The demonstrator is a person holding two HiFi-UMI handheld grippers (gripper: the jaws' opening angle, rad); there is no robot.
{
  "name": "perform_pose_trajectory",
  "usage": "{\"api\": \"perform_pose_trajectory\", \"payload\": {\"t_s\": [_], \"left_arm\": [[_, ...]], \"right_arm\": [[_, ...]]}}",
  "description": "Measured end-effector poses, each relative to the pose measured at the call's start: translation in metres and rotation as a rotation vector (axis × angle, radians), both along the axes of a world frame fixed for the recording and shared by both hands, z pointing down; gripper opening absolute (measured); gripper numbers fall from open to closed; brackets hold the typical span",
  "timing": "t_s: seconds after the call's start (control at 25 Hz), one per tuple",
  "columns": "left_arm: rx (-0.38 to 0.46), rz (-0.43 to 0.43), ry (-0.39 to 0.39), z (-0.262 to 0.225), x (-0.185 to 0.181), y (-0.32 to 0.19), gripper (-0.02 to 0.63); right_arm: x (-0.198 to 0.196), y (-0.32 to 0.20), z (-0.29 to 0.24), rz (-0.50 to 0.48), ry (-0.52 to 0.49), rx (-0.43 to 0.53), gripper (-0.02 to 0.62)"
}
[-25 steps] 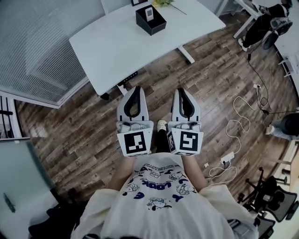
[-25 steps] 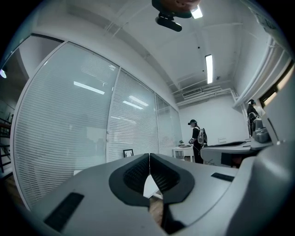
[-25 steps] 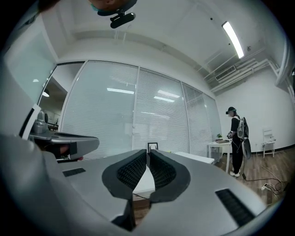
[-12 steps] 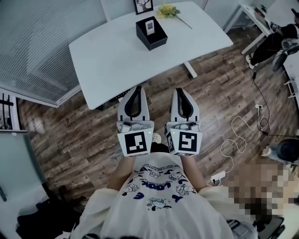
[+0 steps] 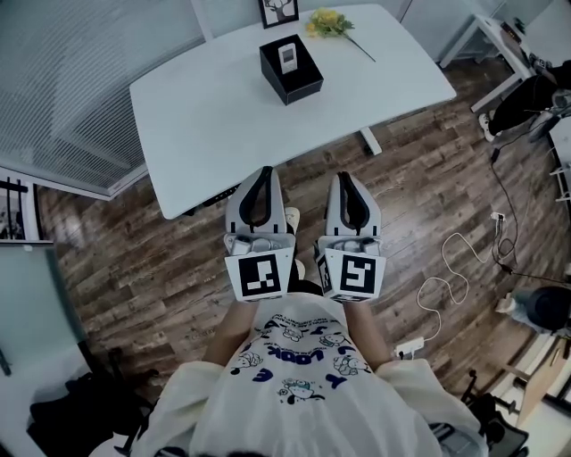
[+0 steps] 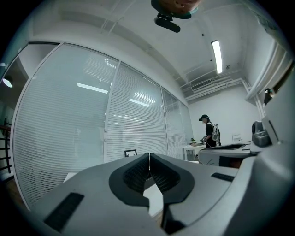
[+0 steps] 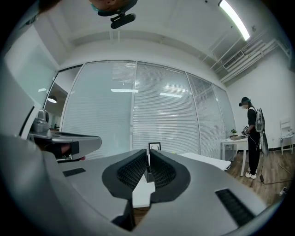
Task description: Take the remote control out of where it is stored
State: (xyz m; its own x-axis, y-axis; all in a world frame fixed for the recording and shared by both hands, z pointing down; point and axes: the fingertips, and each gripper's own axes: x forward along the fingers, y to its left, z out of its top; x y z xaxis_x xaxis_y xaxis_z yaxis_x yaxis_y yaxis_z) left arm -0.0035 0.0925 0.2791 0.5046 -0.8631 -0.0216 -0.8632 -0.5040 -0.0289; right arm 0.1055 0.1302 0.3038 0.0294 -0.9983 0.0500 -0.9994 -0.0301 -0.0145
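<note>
A white remote control (image 5: 288, 56) stands in a black open box (image 5: 291, 68) near the far edge of a white table (image 5: 223, 116). Both grippers are held side by side in front of the person's chest, short of the table's near edge. My left gripper (image 5: 265, 170) is shut with nothing in it; its jaw tips meet in the left gripper view (image 6: 150, 155). My right gripper (image 5: 343, 176) is also shut and empty, its tips (image 7: 148, 151) together and pointing at the black box (image 7: 147, 174).
A framed picture (image 5: 277, 11) and yellow flowers (image 5: 330, 21) lie behind the box. A blinds-covered glass wall (image 5: 80, 80) runs on the left. Cables (image 5: 451, 277) trail over the wooden floor at right. Another person (image 7: 251, 133) stands by a far desk.
The person has stepped closer to the table, which now sits lower and nearer in the head view. Both grippers stay shut and side by side.
</note>
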Motion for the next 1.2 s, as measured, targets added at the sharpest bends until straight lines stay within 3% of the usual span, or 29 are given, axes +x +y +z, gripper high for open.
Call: {"api": "perform_pose_trajectory", "payload": {"t_s": [0.76,1.2], "left_arm": [[-0.022,0.000,0.002,0.018,0.063,-0.150,0.017],[-0.066,-0.042,0.007,0.029,0.070,-0.243,0.017]], "right_arm": [[0.062,-0.149,0.017,0.002,0.006,-0.038,0.041],[0.073,-0.244,0.022,-0.047,0.017,-0.065,0.041]]}}
